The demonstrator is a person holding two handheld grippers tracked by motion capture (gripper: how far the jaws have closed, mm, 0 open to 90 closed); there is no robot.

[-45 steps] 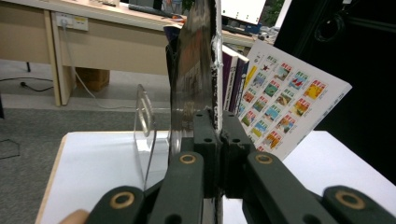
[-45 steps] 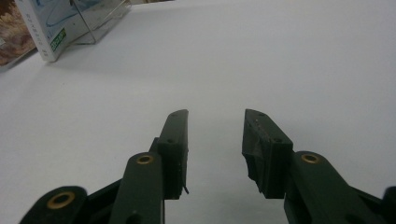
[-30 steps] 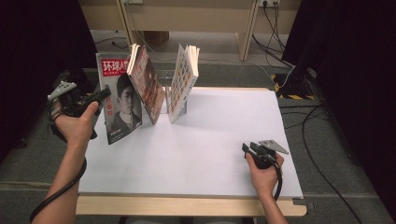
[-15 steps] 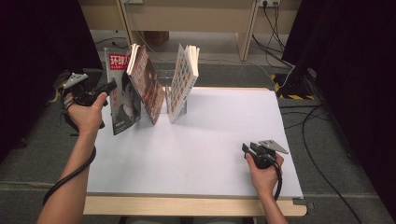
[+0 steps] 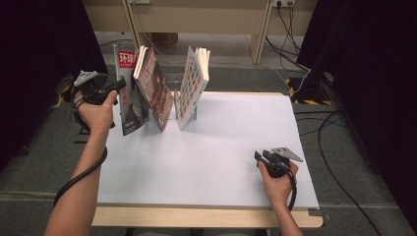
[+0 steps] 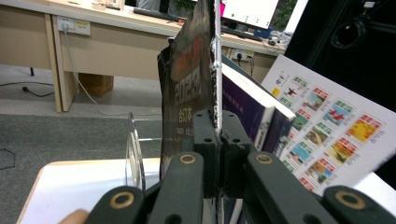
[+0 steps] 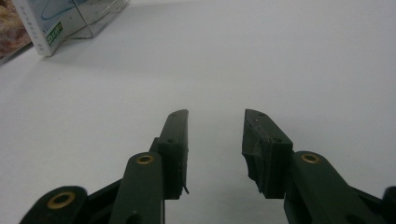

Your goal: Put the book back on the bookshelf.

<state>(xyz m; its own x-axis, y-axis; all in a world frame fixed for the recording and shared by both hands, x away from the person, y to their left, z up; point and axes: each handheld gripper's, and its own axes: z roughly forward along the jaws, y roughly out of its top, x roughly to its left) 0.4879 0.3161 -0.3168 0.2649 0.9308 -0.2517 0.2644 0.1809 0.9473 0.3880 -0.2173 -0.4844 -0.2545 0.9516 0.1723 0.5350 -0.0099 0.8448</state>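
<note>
At the table's far left corner, the left gripper (image 5: 115, 86) is clamping the edge of a thin glossy magazine (image 5: 129, 93), its jaws pressed tight on the spine in the left gripper view (image 6: 215, 135). The left forearm is stretching forward, wrist raised above the white table (image 5: 221, 147). The magazine is standing nearly upright, just beside a thicker book (image 5: 155, 88) that is leaning in a clear plastic stand (image 6: 134, 154). A second book (image 5: 193, 86) with small colourful pictures on its cover is leaning at the stand's other side. Near the right edge, the right gripper (image 5: 259, 160) is resting low on the smooth tabletop, its black jaws parted and gripping nothing (image 7: 215, 140).
</note>
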